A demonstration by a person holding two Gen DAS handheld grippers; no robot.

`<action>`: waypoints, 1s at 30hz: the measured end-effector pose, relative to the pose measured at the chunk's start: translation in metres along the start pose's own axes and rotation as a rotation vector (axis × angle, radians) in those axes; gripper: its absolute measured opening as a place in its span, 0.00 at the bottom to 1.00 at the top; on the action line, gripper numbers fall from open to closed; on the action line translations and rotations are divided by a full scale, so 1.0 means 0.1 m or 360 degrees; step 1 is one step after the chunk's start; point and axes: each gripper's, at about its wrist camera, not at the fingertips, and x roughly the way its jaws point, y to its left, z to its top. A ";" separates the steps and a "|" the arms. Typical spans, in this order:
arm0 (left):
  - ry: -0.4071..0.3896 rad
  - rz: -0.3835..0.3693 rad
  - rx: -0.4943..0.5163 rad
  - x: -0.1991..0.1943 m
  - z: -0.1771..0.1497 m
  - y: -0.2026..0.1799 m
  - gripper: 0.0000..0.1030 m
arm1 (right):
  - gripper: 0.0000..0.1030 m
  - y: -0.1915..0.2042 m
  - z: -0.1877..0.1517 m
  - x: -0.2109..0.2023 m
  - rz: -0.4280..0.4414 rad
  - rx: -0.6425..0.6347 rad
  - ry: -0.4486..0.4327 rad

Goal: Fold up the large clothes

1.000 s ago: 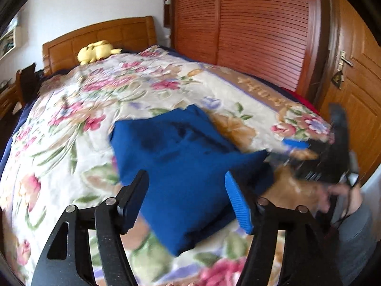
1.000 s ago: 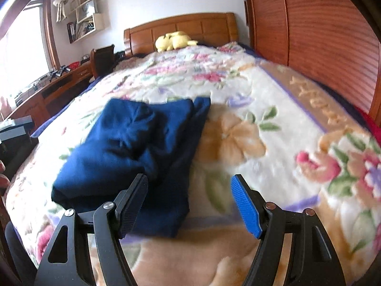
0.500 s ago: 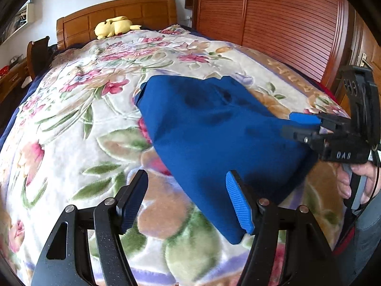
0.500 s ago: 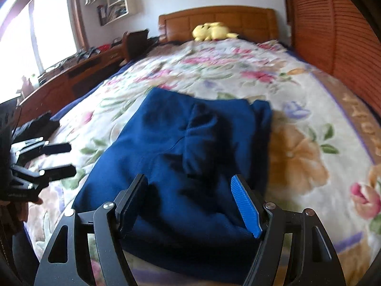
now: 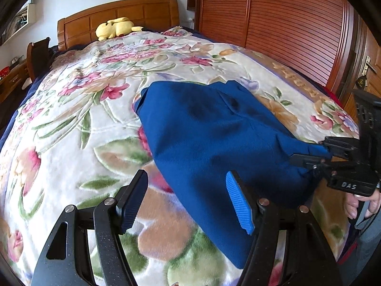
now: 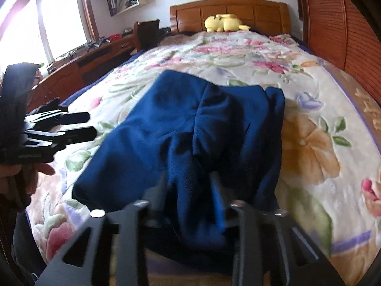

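A dark blue garment (image 5: 214,131) (image 6: 185,119) lies folded in a thick bundle on the floral blanket (image 5: 71,119) (image 6: 309,95) of a bed. My right gripper (image 6: 189,178) is at the bundle's near edge, its jaws closing with a bunched fold of blue cloth pinched between them. In the left wrist view it (image 5: 312,153) grips the garment's right corner. My left gripper (image 5: 187,178) hovers open over the garment's near left corner. Its blue-padded finger is above the cloth and the other above the blanket, neither touching. From the right wrist it (image 6: 89,124) shows at the left, beside the garment.
A yellow plush toy (image 5: 116,27) (image 6: 223,22) lies by the wooden headboard (image 5: 119,14). Louvred wardrobe doors (image 5: 285,23) run along the bed's right side. A desk (image 6: 83,64) and a chair (image 6: 147,33) stand at its left. A person's hand (image 5: 357,205) holds the right gripper.
The right jaws have gone from wide open above the garment to pinched on its near edge. The left gripper came lower and nearer the bundle's left corner, still open.
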 end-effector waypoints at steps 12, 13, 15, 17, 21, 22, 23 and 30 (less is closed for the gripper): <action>-0.0031 0.0002 0.0070 0.47 0.64 0.11 0.68 | 0.28 -0.19 -0.23 -0.43 -0.0127 0.0136 -0.0154; -0.0025 0.0005 0.0075 0.59 0.72 0.15 0.68 | 0.37 -0.19 -0.23 -0.39 -0.0169 0.0148 -0.0126; 0.0006 0.0037 0.0072 0.77 0.80 0.21 0.68 | 0.66 -0.18 -0.23 -0.29 -0.0254 0.0174 -0.0079; 0.0054 0.0079 0.0040 1.02 0.88 0.33 0.68 | 0.75 -0.17 -0.22 -0.20 -0.0295 0.0190 -0.0038; 0.0102 0.0056 -0.0022 1.30 0.94 0.51 0.70 | 0.80 -0.18 -0.19 -0.02 -0.0266 0.0240 0.0033; 0.0105 0.0048 -0.0036 1.35 0.96 0.55 0.72 | 0.80 -0.18 -0.17 0.02 -0.0254 0.0238 0.0053; 0.0105 0.0047 -0.0040 1.40 0.97 0.57 0.74 | 0.81 -0.16 -0.17 0.04 -0.0247 0.0229 0.0070; 0.0201 -0.0008 -0.0092 1.72 1.02 0.70 0.77 | 0.80 -0.18 -0.15 0.19 -0.0128 0.0264 0.0160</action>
